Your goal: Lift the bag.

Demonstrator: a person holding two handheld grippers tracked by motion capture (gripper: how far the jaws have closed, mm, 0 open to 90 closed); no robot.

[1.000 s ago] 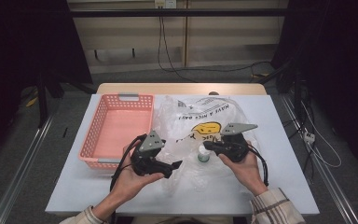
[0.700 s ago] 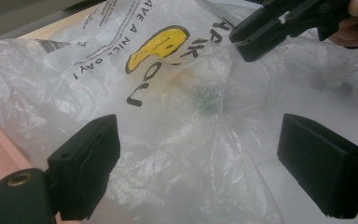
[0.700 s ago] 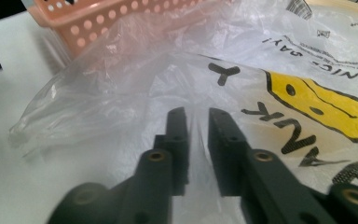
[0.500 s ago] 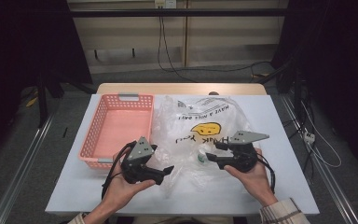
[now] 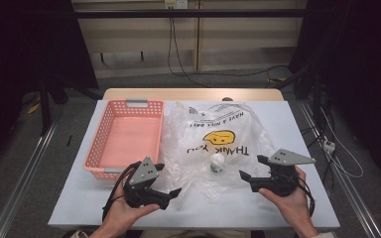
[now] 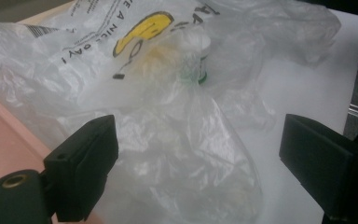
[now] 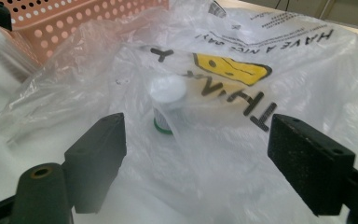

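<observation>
A crumpled clear plastic bag [image 5: 218,141] with a yellow smiley and "THANK YOU" print lies on the white table. Inside it stands a small bottle [image 5: 217,162] with a white cap and a green band. My left gripper [image 5: 169,178] is open at the bag's near left edge, jaws pointing right. My right gripper [image 5: 250,167] is open at the bag's near right edge, jaws pointing left. In the left gripper view the gripper [image 6: 205,177] stands wide over bag film [image 6: 168,140], with the bottle [image 6: 195,58] beyond. In the right gripper view the gripper [image 7: 200,158] frames the bottle [image 7: 168,105] under the bag [image 7: 261,116].
A pink perforated basket [image 5: 100,140] sits left of the bag, touching its edge; it also shows in the left gripper view [image 6: 4,149] and the right gripper view [image 7: 74,23]. The table's near edge [image 5: 203,223] is just below both hands. Cables trail from each gripper.
Both grippers have drawn back toward the table's near edge. The left one went down and left, the right one down and right, off the middle of the bag.
</observation>
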